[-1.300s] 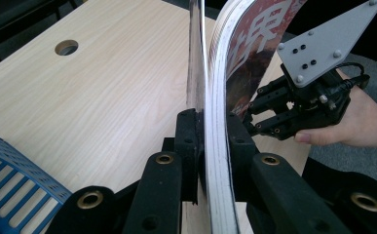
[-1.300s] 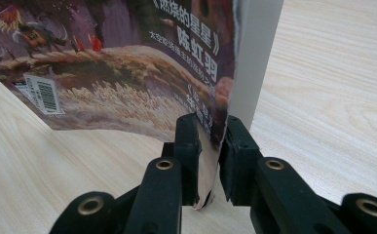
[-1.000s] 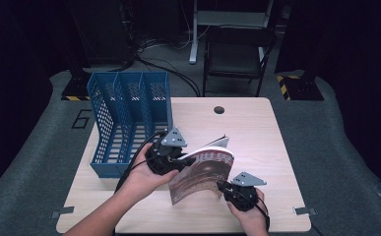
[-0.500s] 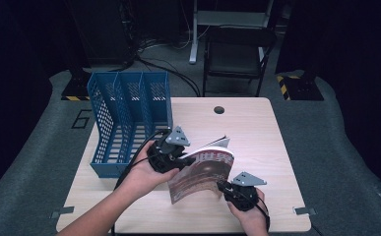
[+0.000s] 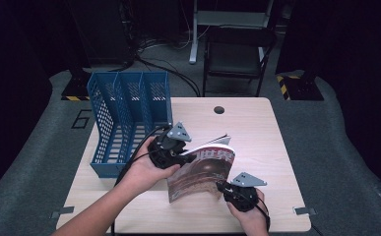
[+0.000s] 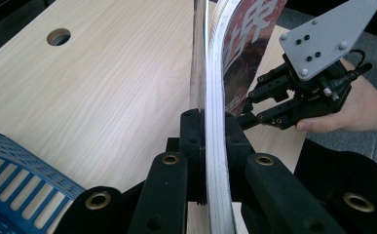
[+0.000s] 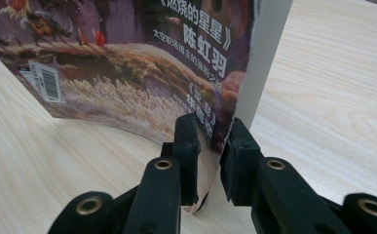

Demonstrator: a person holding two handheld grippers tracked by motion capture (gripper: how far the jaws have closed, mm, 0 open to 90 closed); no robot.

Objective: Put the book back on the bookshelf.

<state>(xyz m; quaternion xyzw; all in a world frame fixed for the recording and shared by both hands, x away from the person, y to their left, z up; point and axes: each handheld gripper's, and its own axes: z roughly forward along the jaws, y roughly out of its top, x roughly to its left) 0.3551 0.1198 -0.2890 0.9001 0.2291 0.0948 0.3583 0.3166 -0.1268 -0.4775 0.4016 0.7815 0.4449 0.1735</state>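
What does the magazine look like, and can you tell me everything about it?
The thin glossy paper magazine has a dark cover picture in brown and purple, with white Chinese characters and a barcode. Its pages are white at the edges. It is lifted and bowed above the pale wooden table, beside the blue plastic file rack. The left gripper is shut on its page edges, and the right gripper has its jaws around a lower corner of the cover. Whether its bottom edge touches the table is unclear.

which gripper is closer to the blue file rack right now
Left. The left gripper sits just beside the blue file rack's open front, clamped on the magazine. The right gripper grips the magazine's far lower corner, with the magazine between it and the rack.
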